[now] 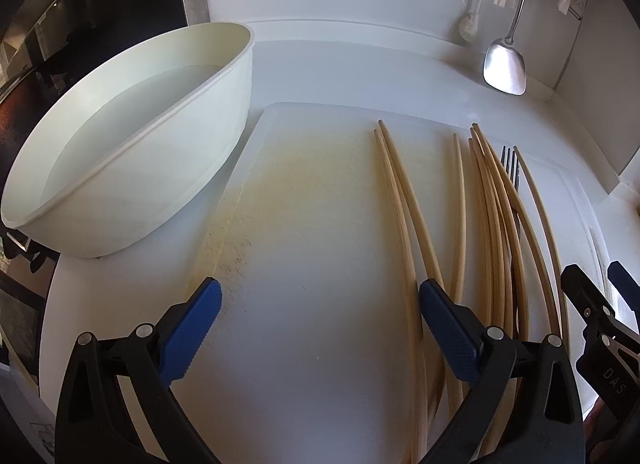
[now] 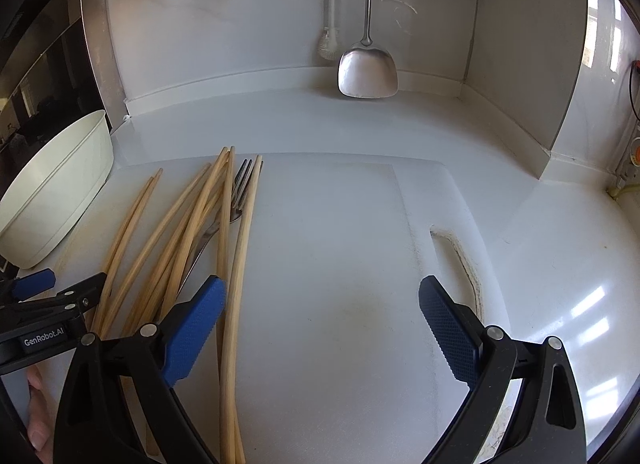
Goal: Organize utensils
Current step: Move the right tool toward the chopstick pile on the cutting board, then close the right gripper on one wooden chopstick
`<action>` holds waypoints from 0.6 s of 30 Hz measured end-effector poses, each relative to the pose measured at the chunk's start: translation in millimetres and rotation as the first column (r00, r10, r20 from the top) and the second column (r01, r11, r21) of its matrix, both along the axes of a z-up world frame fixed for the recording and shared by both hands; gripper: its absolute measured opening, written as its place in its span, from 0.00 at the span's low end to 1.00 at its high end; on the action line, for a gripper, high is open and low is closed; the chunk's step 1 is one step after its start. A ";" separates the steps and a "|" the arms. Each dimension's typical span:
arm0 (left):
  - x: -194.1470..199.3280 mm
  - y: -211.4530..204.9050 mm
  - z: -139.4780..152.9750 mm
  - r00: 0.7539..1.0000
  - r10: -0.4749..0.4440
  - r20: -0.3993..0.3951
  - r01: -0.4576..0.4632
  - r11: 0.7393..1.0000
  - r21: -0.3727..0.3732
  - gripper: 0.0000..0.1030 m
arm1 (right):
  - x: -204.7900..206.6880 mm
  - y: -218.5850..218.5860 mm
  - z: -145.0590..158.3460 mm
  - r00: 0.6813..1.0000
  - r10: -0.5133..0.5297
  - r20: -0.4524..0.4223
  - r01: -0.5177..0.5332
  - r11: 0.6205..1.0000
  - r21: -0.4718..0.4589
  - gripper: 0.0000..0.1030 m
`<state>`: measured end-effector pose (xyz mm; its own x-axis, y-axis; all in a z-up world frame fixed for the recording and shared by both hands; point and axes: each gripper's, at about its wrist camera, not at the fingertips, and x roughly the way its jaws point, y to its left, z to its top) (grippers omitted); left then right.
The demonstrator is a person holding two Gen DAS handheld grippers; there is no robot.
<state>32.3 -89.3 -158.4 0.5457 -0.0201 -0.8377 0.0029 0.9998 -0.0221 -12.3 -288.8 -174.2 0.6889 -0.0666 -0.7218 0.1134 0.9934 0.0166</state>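
Note:
Several wooden chopsticks lie side by side on a white cutting board, with a metal fork among them. In the right wrist view the chopsticks and fork lie at the board's left part. My left gripper is open and empty, just above the board; its right finger is over a pair of chopsticks. My right gripper is open and empty; its left finger is beside the rightmost chopsticks. A cream oval tub stands left of the board.
A metal spatula and a white brush hang against the back wall. The tub shows at the left edge of the right wrist view. The white counter runs right of the board. A dark appliance stands at the far left.

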 end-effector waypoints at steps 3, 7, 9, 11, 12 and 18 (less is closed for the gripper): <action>0.0 0.7 -0.4 1.000 0.000 0.005 0.000 1.000 0.002 0.95 | 3.4 4.7 -0.2 1.000 0.013 -0.002 -0.013 0.999 -0.034 0.91; -0.7 1.8 0.0 1.000 0.007 0.005 -0.007 1.000 0.003 0.95 | 6.7 7.7 -3.4 0.999 0.025 -0.019 -0.027 0.997 -0.074 0.90; -1.0 3.5 0.1 1.000 0.007 0.006 -0.007 1.000 0.000 0.95 | 5.9 5.0 -4.0 1.000 0.024 -0.021 -0.025 0.997 -0.075 0.90; -1.6 4.0 0.2 1.000 0.005 0.006 -0.005 1.000 0.000 0.94 | 5.7 1.2 -4.0 1.000 0.014 -0.024 -0.016 0.997 -0.077 0.90; -1.5 4.5 0.3 1.000 0.003 0.006 -0.003 1.000 0.000 0.94 | 5.2 -0.1 -4.2 1.000 0.010 -0.025 -0.012 0.997 -0.077 0.90; -1.1 5.9 0.7 1.000 0.011 0.011 -0.011 1.000 0.003 0.94 | 4.2 -8.3 -7.0 0.999 -0.008 -0.034 0.005 0.996 -0.094 0.90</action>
<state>31.2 -83.3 -157.7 0.5551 -0.0114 -0.8317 -0.0082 0.9998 -0.0192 -8.2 -297.2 -181.2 0.6629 -0.1395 -0.7356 0.1184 0.9897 -0.0811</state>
